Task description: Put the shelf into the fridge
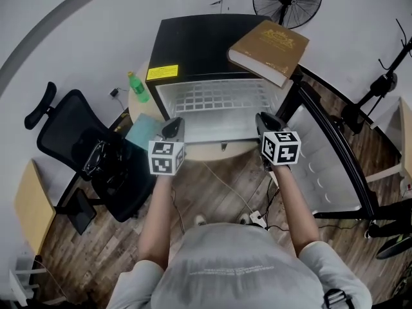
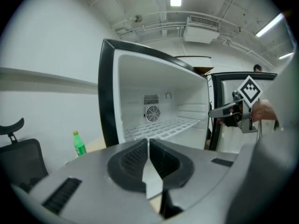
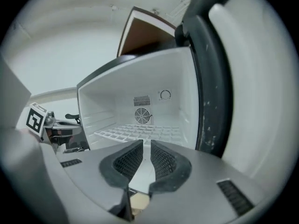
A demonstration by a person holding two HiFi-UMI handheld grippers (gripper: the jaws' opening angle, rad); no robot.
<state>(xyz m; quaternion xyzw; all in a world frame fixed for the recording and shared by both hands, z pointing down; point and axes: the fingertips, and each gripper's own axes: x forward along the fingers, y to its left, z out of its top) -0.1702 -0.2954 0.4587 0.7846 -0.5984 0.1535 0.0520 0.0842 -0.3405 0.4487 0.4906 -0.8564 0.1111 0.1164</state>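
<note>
Lying flat inside the open fridge, at upper centre of the head view, the shelf is seen clear of both grippers. The left gripper is closed on nothing, and the right gripper is left slightly apart, empty. If an edge is unseated, the shelf could be tipped, and the overhanging book could be knocked off.

Fridge: glossy black shell, smooth white plastic lining; shelf: white wire (looks coated).
</note>
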